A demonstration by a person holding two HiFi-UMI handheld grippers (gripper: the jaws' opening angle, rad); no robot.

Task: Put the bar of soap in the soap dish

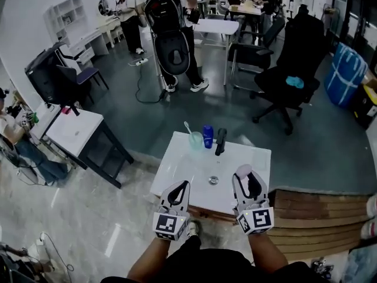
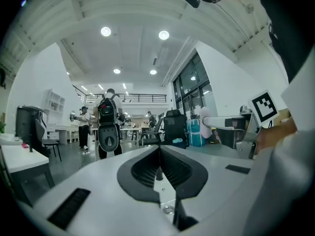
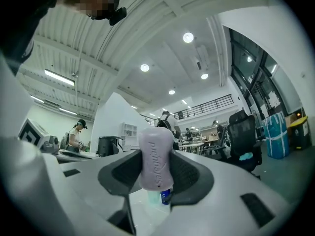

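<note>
A pale pink bar of soap (image 3: 156, 159) stands upright between the jaws of my right gripper (image 3: 157, 181), which is shut on it. In the head view the soap (image 1: 242, 171) shows at the tip of the right gripper (image 1: 245, 180), over the right front part of the white washbasin top (image 1: 177, 158). My left gripper (image 1: 178, 192) hovers over the basin's front left edge, jaws together and empty. The left gripper view shows those jaws (image 2: 159, 149) meeting in a thin line, with the soap (image 2: 205, 119) off to the right. I see no soap dish.
At the back of the basin stand a clear cup with a toothbrush (image 1: 195, 139), a blue bottle (image 1: 208, 136) and a black tap (image 1: 220, 141). A drain (image 1: 213, 180) sits mid-basin. Wooden steps (image 1: 318, 217) lie to the right, a white table (image 1: 73, 131) to the left, people and chairs beyond.
</note>
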